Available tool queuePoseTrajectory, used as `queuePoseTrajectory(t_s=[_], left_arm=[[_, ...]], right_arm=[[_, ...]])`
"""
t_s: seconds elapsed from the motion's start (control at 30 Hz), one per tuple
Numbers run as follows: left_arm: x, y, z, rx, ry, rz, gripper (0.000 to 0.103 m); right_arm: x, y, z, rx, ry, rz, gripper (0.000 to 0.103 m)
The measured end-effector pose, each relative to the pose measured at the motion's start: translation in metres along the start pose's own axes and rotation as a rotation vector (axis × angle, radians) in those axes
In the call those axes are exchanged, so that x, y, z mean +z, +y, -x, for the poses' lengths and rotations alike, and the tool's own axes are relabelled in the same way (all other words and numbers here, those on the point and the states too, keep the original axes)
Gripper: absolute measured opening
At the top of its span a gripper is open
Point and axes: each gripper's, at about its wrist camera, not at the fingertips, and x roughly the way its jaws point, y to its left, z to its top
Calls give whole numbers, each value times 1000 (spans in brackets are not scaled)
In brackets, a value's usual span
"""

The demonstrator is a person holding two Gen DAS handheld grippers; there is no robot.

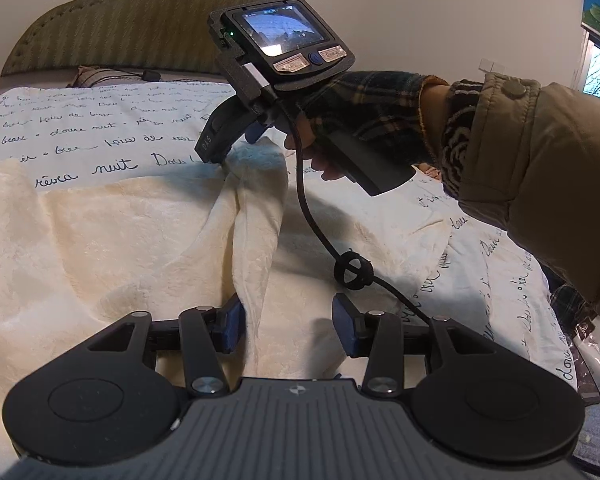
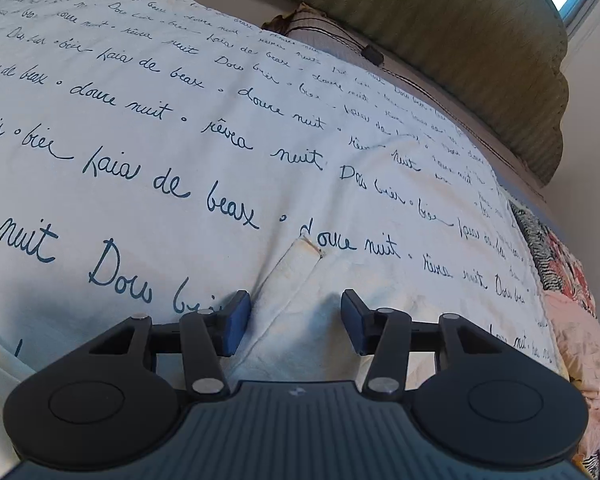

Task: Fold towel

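Nearest, left tool (image 1: 288, 322) spread, a raised ridge of the cream, crinkled towel (image 1: 100, 240) brushing one blue pad. Beyond, right tool (image 2: 296, 320) likewise spread above a towel corner, pads clear. Farther, script-printed bedspread (image 2: 180, 120); padded headboard (image 2: 440, 40) cut off.

Bed (image 2: 440, 184) under script-printed bedspread (image 2: 180, 128), cream towel (image 1: 120, 240) spread on top

olive sleeve (image 1: 540, 168) — plaid fingerless glove (image 1: 364, 112)
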Motion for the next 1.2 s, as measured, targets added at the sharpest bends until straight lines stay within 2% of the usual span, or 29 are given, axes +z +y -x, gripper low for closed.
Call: queuePoseTrajectory(t_s=[0.03,0.07,0.17,0.3,0.43,0.57,0.73,0.9,0.93,1.0,1.03,1.17,1.2], left_arm=[[0,1,0,-5,-3,2,52],[0,2,1,-8,-5,5,52],[-1,6,1,-18,-8,21,54],[-1,9,2,-26,-6,35,54],[-2,9,2,-25,-4,35,55],[-3,6,1,-9,2,18,55],[-1,0,-2,16,13,-10,57],[5,-11,-2,76,37,-54,60],[7,-13,-2,87,40,-53,61],[12,-15,-4,112,47,-50,61],[15,-16,-6,130,53,-60,61],[19,-37,-13,228,44,-198,60],[19,-43,-15,254,38,-236,53]], right_arm=[[0,-2,1,8,-6,-14,26],[0,-5,3,17,-13,-40,19],[-5,-22,13,19,-65,-156,14],[-34,-65,42,40,-147,-379,13],[-86,-115,62,83,-153,-600,13],[-135,-147,48,176,-83,-769,14],[-160,-160,27,305,-93,-979,18],[-179,-174,2,417,-117,-1228,18],[-182,-176,1,422,-127,-1252,19],[-181,-178,11,410,-167,-1235,8],[-182,-179,18,414,-199,-1225,7],[-184,-190,54,483,-319,-1244,6],[-182,-194,65,487,-349,-1227,6]])
